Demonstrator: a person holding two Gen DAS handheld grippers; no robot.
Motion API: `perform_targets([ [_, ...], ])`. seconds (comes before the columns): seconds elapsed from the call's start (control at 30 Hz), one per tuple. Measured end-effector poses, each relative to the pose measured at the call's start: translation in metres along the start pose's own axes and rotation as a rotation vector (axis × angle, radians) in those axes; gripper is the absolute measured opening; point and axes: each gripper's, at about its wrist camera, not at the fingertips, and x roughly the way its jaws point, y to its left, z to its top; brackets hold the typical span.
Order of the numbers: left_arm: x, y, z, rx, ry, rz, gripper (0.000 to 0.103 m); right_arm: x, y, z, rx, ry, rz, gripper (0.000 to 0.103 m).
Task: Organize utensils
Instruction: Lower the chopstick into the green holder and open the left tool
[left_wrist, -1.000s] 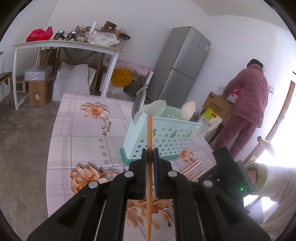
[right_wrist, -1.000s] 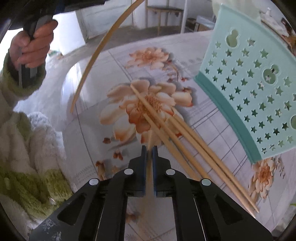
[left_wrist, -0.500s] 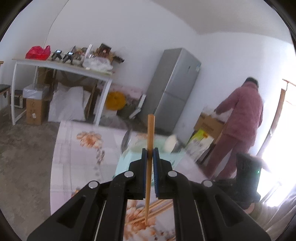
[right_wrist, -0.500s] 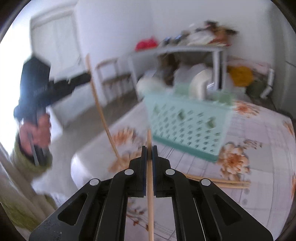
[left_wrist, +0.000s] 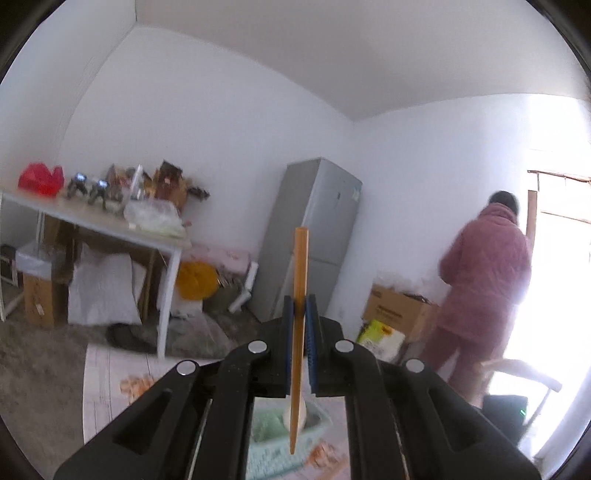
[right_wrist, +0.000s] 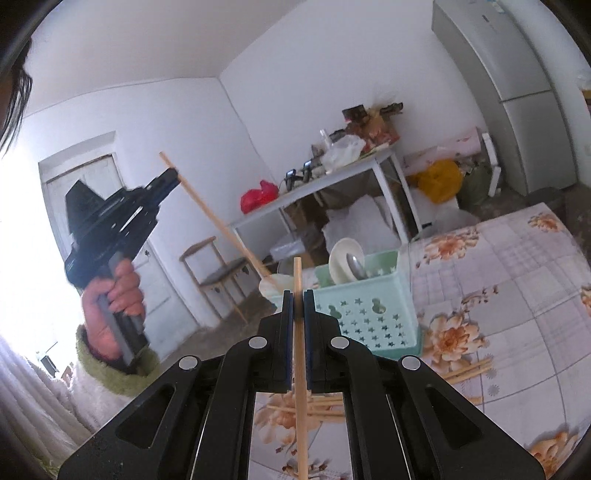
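The left hand-held gripper (left_wrist: 300, 310) is closed tight on 1 wooden chopstick (left_wrist: 297, 332), held upright, its lower tip above the mint-green utensil basket (left_wrist: 273, 443) just below. The right hand-held gripper (right_wrist: 297, 306) likewise pinches 1 chopstick (right_wrist: 300, 369) upright; the basket stands just ahead of it on the floral worktop (right_wrist: 498, 295), with several loose chopsticks (right_wrist: 463, 371) lying below and to its right.

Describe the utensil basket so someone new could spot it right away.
Start at the table with the floral cloth. Near its far edge, ahead of the right gripper, stands the mint-green plastic basket, with star and gourd-shaped cutouts in its wall. It is the only upright container on the cloth, holding a white ladle and a metal spoon, while the loose chopsticks lie flat beside it.
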Motion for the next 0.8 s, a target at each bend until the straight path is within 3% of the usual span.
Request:
perform_targets([
  [0.17, 0.038, 0.009, -0.003, 0.037, -0.026, 0.084, 0.006, 0.002, -0.008, 0.001, 0.015, 0.012, -0.001, 0.003],
  [0.33, 0.086, 0.021, -0.044, 0.060, 0.082, 0.150, 0.006, 0.002, -0.014, -0.002, 0.033, 0.019, -0.005, 0.003],
  [0.53, 0.107, 0.033, -0.080, 0.034, 0.186, 0.165, 0.006, 0.005, -0.019, -0.004, 0.043, 0.039, -0.013, 0.003],
  [0.63, 0.100, 0.032, -0.085, 0.040, 0.192, 0.164, 0.022, 0.004, -0.016, -0.004, 0.039, 0.043, -0.015, 0.003],
  [0.7, 0.094, 0.029, -0.083, 0.048, 0.180, 0.169, 0.041, 0.004, -0.016, -0.004, 0.042, 0.040, -0.016, 0.004],
  [0.8, 0.081, 0.026, -0.081, 0.057, 0.165, 0.175, 0.051, 0.006, -0.016, 0.000, 0.040, 0.038, -0.018, 0.004],
])
